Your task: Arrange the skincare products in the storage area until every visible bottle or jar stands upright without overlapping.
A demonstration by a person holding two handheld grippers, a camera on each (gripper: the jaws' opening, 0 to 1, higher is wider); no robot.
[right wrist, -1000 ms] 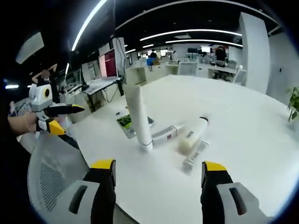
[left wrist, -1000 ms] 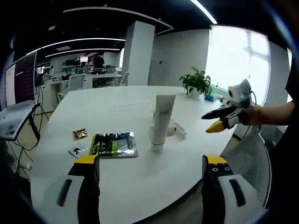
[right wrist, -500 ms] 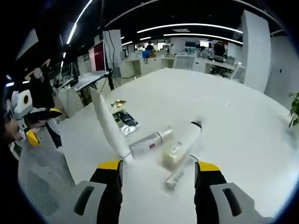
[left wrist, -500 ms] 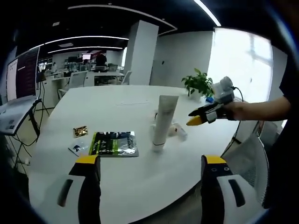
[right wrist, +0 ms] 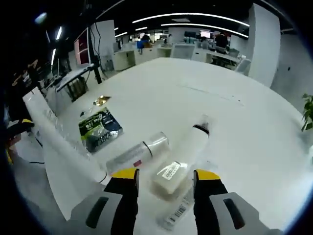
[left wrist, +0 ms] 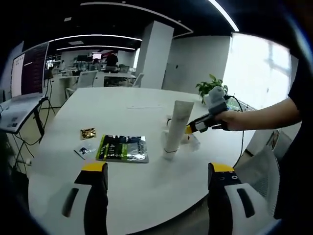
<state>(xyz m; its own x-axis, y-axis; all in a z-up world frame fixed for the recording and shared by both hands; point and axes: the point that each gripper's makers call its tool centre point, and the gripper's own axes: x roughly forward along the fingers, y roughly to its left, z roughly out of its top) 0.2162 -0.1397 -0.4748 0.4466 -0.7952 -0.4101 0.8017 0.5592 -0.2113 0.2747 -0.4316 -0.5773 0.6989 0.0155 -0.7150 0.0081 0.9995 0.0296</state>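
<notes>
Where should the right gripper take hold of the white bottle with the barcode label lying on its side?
Grip the white bottle across its round body, near the labelled lower end just ahead of the open right gripper, probably coming down from above. It lies flat on the white table, dark neck pointing away, so its sides are exposed.

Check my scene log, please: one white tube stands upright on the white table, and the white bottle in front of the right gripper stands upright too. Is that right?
Not quite. The white tube does stand upright on the white table, but the white bottle lies on its side, between the open jaws of the right gripper. The right gripper view shows it.
</notes>
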